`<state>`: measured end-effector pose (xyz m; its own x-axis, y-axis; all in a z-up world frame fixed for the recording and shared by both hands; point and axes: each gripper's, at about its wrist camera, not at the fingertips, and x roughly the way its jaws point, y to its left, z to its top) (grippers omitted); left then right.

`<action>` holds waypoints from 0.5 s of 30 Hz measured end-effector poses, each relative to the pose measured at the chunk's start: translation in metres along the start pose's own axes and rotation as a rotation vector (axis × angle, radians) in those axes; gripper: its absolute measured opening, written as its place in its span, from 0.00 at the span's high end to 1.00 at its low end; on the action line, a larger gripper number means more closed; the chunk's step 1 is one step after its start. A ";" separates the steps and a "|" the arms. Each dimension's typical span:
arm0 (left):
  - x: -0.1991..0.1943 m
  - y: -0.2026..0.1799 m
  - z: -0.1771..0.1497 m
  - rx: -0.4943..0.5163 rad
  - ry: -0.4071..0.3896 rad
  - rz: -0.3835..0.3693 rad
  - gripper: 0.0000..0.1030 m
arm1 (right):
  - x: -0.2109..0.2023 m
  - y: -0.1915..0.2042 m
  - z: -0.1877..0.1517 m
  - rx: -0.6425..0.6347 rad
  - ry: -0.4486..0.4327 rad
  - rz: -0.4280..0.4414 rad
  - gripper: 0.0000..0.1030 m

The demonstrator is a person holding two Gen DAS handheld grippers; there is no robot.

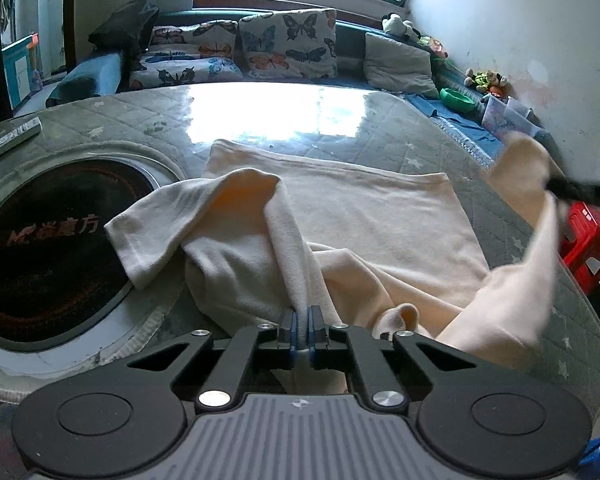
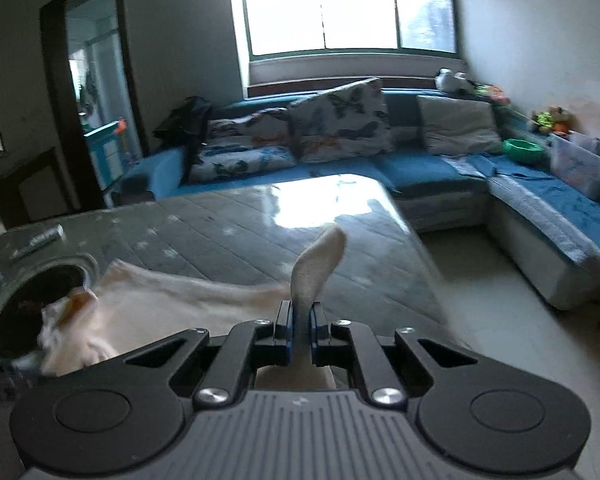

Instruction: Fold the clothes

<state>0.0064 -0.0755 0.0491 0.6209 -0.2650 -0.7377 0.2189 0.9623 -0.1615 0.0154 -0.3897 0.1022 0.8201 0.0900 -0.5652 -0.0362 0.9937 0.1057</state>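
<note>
A cream garment (image 1: 380, 224) lies spread on the grey quilted table (image 1: 140, 120), its far part flat, its near part rumpled with a sleeve to the left. My left gripper (image 1: 302, 320) is shut on a fold of the garment at its near edge. My right gripper (image 2: 301, 320) is shut on another part of the same garment (image 2: 160, 304), and a tab of cloth sticks up between its fingers. In the left wrist view the right gripper (image 1: 580, 192) shows blurred at the right, holding cloth lifted above the table's right edge.
A round dark inset (image 1: 48, 248) with a logo sits in the table at left. A remote (image 1: 10, 138) lies at the far left. A red stool (image 1: 588, 240) stands beside the table's right edge. A blue sofa (image 2: 540, 200) with butterfly cushions (image 1: 288, 44) runs behind and right.
</note>
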 end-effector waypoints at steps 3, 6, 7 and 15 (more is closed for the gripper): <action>-0.005 0.000 -0.003 0.007 -0.003 0.004 0.96 | -0.012 -0.018 -0.019 0.007 0.029 -0.064 0.93; -0.011 0.003 -0.007 0.011 -0.003 0.012 0.96 | -0.015 -0.034 -0.039 0.041 0.077 -0.106 0.91; -0.014 0.005 -0.009 0.011 -0.002 0.014 0.96 | -0.014 -0.038 -0.045 0.050 0.096 -0.121 0.90; -0.036 0.017 -0.023 0.012 0.013 0.024 0.96 | -0.032 -0.045 -0.065 0.052 0.122 -0.170 0.76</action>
<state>-0.0292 -0.0488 0.0579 0.6160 -0.2413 -0.7498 0.2136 0.9674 -0.1358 -0.0458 -0.4329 0.0624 0.7366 -0.0680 -0.6729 0.1288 0.9908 0.0409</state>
